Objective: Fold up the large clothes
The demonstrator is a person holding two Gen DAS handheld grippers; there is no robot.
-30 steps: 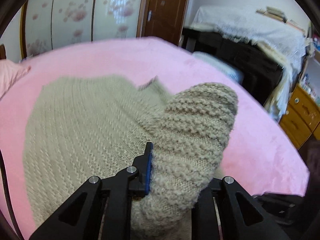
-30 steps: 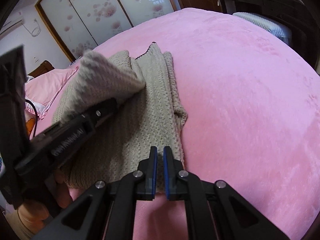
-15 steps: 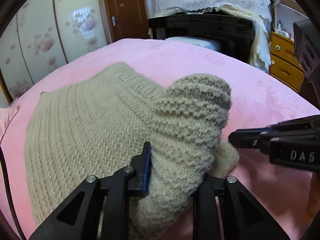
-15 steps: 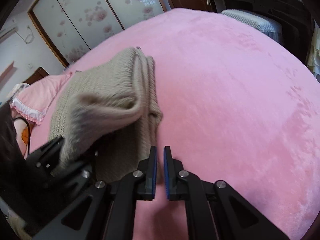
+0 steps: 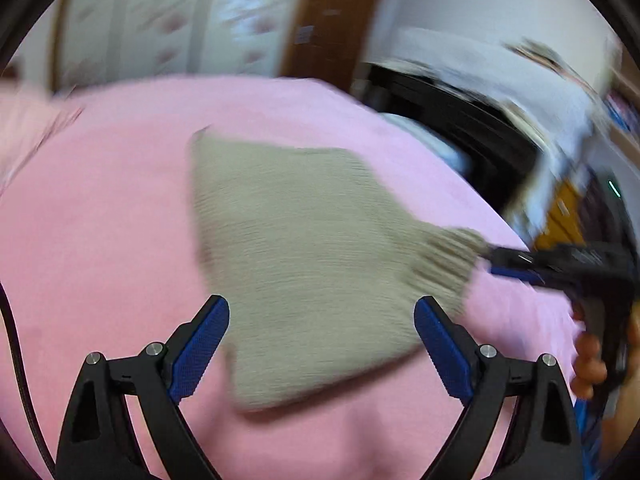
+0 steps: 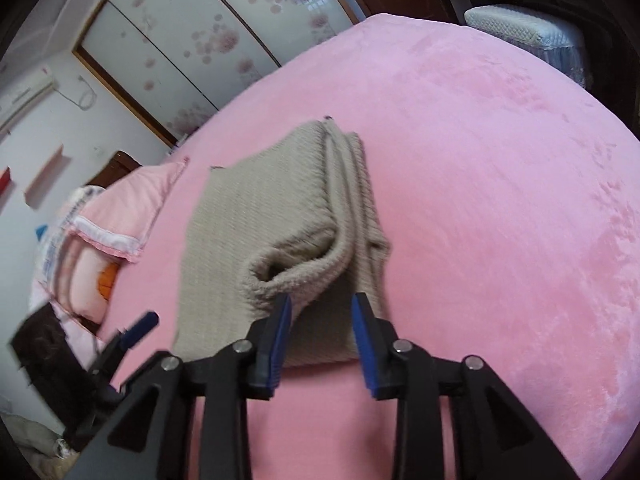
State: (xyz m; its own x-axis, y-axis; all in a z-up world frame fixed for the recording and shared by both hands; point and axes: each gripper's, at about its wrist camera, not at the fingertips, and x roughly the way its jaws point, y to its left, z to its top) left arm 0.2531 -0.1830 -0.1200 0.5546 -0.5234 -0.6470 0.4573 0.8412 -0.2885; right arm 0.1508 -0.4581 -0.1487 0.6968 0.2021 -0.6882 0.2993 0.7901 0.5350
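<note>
Both tongs just opening, sweater edges free

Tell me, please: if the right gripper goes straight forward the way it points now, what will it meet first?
Most likely the ribbed sleeve cuff of the beige sweater, lying right ahead of the open right gripper. Its jaws have just been opening; depth is unclear.

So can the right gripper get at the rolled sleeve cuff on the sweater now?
Probably yes. The right gripper is open just before the cuff on the beige knit sweater, with nothing between.
</note>
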